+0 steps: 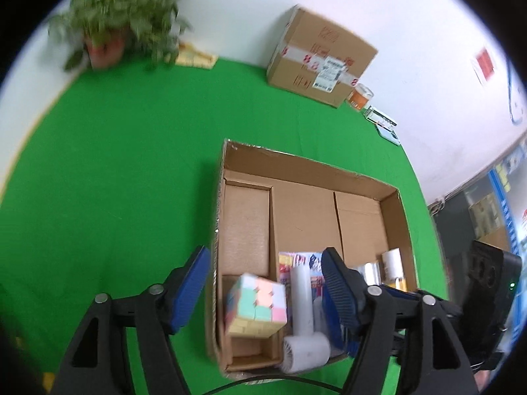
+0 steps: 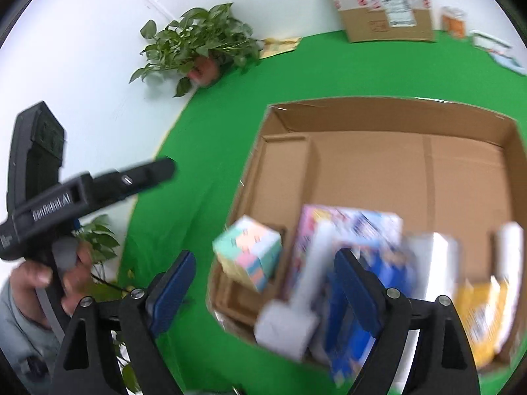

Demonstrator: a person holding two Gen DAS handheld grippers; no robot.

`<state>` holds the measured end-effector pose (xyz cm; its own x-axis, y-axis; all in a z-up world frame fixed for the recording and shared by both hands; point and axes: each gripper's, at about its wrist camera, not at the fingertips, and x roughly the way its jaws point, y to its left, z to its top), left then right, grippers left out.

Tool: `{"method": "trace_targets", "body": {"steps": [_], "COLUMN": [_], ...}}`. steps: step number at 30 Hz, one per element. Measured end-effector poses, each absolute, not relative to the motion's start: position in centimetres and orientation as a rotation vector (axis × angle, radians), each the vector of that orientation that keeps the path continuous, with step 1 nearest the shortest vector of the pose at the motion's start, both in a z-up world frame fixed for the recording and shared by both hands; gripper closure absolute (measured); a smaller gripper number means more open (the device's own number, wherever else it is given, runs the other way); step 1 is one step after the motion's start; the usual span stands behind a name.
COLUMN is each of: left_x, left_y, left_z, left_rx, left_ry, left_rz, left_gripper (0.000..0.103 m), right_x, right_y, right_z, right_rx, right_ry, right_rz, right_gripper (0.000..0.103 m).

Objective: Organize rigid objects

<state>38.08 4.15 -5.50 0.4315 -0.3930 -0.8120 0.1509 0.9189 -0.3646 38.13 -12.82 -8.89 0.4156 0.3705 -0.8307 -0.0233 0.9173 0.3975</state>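
Pastel puzzle cube (image 1: 256,306), tilted, in cardboard tray's (image 1: 400,217) near-left corner, perhaps unsettled.

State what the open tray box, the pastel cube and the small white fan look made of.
Open tray box: corrugated cardboard, matte brown; the cut rim and folded flaps inside show it.
Pastel cube: likely plastic, with pale matte tiles and clean seams between them.
White fan: probably moulded plastic, smooth, with a slight sheen on the handle and a slotted grille. Blur in the right wrist view adds nothing firmer.

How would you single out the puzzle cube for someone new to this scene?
Find the open cardboard tray on the green cloth. The puzzle cube sits in its near left corner, beside a white handheld fan: the only pastel, grid-faced block there.
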Motion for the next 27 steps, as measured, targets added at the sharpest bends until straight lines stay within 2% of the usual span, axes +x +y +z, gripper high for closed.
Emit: {"method": "trace_targets", "body": {"steps": [8,12,18,27], "left_x": [30.6,26.2,19.0,12.6], "left_y": [1.7,-0.4,-4.0,-7.2], "left_z": [-1.9,0.9,2.4,0.3], "left_rx": [-0.128,-0.078,-0.030,-0.038], "left_ry": [1.021,0.922,0.816,0.973], "left_rz": [-0.330,-0.300,-0.252,-0.213], "left_gripper": [0.033,0.024,0.023,0.020], "right_x": [26.8,21.9,15.3,6.6], "right_y": [-15.9,-17.2,-18.6,-18.3], "right_z": [-5.8,-4.0,-1.8,1.5], "right_rx": [0.430,0.418,0.303,0.141], "right_ry": [1.080,1.034,1.013,0.966], "right_rz": [0.133,0.101,-0.007,-0.110], "right_gripper": [0.015,0.014,0.008,0.004]}}
